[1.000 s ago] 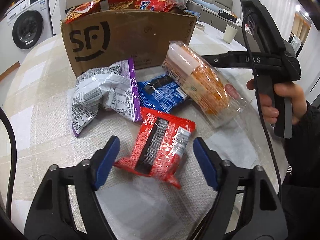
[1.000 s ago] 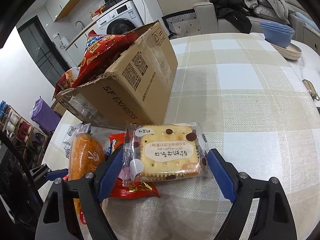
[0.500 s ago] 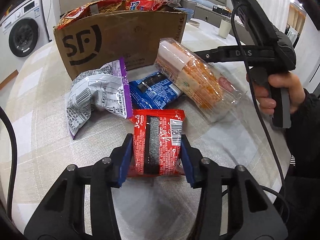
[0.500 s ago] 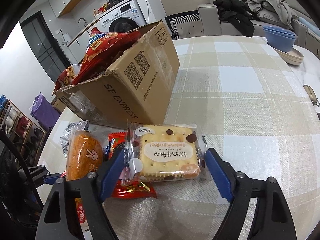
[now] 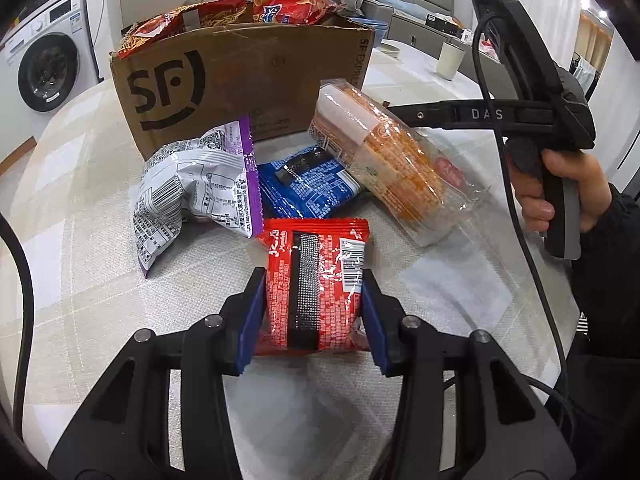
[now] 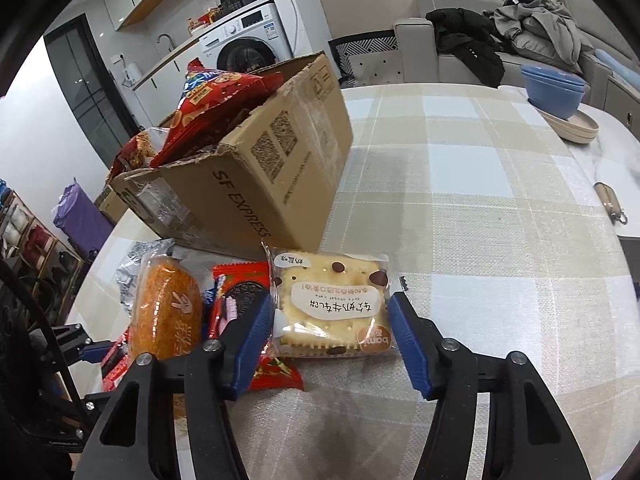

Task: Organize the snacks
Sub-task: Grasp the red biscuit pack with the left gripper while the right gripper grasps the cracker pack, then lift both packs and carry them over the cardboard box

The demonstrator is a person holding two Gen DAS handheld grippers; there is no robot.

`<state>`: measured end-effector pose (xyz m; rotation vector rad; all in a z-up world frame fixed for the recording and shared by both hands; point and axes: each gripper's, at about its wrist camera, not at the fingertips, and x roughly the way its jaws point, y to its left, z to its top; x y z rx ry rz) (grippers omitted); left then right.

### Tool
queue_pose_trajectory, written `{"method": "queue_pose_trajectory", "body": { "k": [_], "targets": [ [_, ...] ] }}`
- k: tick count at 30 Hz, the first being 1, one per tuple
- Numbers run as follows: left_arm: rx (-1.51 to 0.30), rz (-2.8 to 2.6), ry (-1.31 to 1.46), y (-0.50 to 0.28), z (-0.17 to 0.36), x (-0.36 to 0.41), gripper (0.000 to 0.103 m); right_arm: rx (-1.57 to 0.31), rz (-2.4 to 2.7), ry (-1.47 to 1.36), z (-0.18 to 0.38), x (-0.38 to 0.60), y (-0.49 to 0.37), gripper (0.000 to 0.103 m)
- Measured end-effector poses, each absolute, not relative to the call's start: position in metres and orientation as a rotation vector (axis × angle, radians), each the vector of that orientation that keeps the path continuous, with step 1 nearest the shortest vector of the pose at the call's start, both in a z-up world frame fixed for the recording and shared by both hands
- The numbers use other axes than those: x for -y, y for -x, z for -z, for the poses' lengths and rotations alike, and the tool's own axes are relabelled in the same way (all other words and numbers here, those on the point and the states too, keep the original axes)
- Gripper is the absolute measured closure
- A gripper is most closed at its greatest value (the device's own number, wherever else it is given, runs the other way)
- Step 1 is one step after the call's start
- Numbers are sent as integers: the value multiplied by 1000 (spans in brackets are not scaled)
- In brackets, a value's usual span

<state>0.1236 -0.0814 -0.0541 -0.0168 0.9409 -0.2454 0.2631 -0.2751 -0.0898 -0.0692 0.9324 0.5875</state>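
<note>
Risks first, biggest to smallest. Cardboard box, open-topped, corrugated, with a torn rim, is already heaped: glossy red bags stand above its edge. Anything dropped on that pile could likely slide back out onto the table.

Loose snacks crowd against the box's near wall, so lifting one may drag a neighbour. Orange roll cake in a clear crinkly sleeve lies tilted across the blue packet; the crumpled silver-and-purple bag sits just beside both. All are slick film, prone to shift.

Left gripper is clamped on the red foil packet, pads pressing its two long sides. The packet is a flat pillow shape, shiny, with a dark centre strip; it rests low over the cloth, apart from the box. A squeeze on puffed film could let it squirt forward or crush what is inside.

Right gripper straddles the square cracker pack, jaws closing, the left pad at the wrapper's edge, the right pad near it. The pack overlaps a small red wrapper; the closing left pad may snag that too. The cracker is rigid and brittle, with dark chips, and could likely crack under pinch.

Tablecloth is a woven beige check, matte.
</note>
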Motion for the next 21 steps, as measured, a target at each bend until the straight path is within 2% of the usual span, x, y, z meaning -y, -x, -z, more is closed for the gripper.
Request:
{"method": "queue_pose_trajectory", "body": {
  "k": [4, 8, 21],
  "targets": [
    [-940, 240, 23, -122, 55, 78, 61, -942, -556, 74, 92, 282, -268, 27],
    [-941, 237, 32, -121, 55, 77, 61, -950, -535, 78, 95, 286, -274, 21],
    [-933, 249, 47, -116, 51, 71, 61, -928, -516, 172, 103, 278, -284, 17]
  ]
}}
